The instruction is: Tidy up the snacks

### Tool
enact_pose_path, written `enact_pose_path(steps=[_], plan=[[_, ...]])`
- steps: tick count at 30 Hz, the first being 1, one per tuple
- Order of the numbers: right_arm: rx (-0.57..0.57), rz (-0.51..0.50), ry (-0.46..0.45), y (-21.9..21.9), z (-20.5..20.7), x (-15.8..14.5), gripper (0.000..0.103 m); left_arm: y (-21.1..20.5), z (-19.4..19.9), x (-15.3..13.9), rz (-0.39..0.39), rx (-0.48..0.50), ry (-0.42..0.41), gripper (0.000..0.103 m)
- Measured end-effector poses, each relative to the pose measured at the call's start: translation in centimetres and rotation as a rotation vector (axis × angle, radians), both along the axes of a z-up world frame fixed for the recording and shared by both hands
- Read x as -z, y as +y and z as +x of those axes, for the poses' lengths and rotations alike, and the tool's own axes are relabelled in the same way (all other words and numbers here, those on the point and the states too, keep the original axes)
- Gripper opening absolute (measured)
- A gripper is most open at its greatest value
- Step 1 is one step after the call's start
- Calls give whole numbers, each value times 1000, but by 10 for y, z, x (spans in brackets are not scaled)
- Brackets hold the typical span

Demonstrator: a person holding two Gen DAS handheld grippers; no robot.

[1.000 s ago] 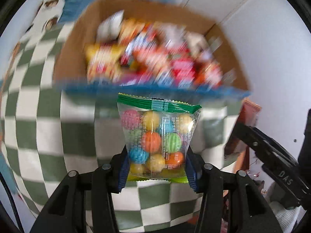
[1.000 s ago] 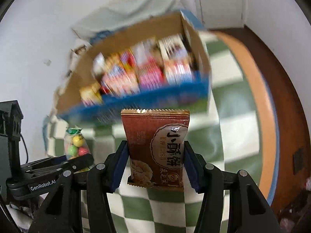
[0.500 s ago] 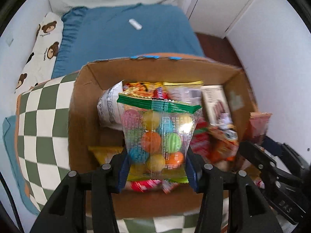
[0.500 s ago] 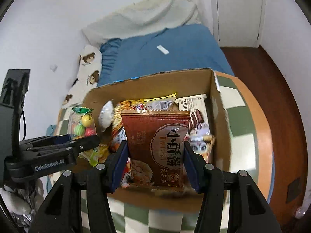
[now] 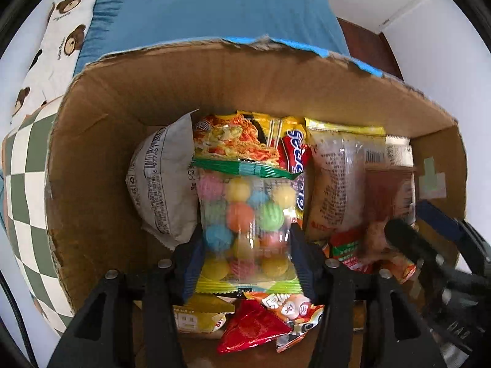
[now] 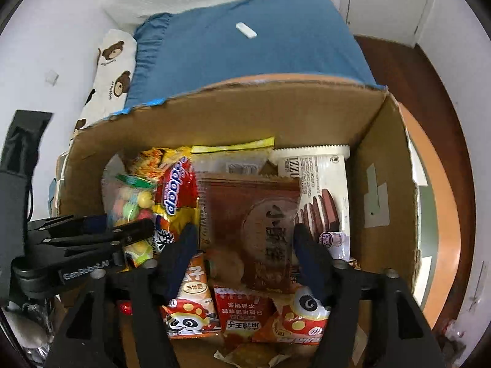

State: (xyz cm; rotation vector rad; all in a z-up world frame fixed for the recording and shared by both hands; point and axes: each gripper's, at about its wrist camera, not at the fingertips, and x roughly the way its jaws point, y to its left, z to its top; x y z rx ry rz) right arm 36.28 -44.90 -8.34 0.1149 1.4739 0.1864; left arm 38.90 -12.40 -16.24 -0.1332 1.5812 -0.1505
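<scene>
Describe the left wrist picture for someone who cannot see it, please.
The left gripper clamps a clear bag of coloured candy balls inside an open cardboard box packed with snack packets. The right gripper reaches in alongside with a brown packet; a blue bed lies beyond.

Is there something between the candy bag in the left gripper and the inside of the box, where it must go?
Nothing visible blocks it. The candy bag is already inside the open box, held by the left gripper above other snack packets. It would land on these packets; bare box floor shows only to the left.
</scene>
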Motion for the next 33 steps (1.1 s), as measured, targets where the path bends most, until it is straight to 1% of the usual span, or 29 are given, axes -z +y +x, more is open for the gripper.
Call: enact_pose_path(steps=[1, 2, 3, 4, 5, 8, 10, 12, 20, 27, 33], plan=[[2, 8, -1, -1, 0, 1, 90, 1, 1, 0, -10, -7, 3, 71], [6, 14, -2, -1, 0, 0, 91, 1, 2, -2, -19, -10, -1, 79], [10, 8, -6, -1, -2, -3, 92, 1, 2, -5, -16, -11, -7, 89], [10, 3, -12, -1, -3, -6, 96, 2, 3, -7, -1, -9, -17, 89], [11, -5, -18, -2, -4, -9, 97, 0, 1, -14, 11, -2, -37, 89], [17, -23, -24, -4, -7, -14, 97, 3, 1, -19, 7, -4, -47, 90], [20, -33, -26, -6, -10, -19, 97, 4, -1, -23, 26, -3, -59, 91], [27, -43, -36, -9, -15, -25, 97, 1, -8, -31, 47, -7, -77, 91], [33, -68, -69, -13, -35, -49, 98, 11, -34, -52, 57, -27, -122, 91], [29, -79, -146, -15, -63, -80, 98, 15, -67, -85, 84, -37, -213, 91], [22, -80, -248, -16, -105, -116, 99, 22, -108, -122, 112, -53, -343, 91]])
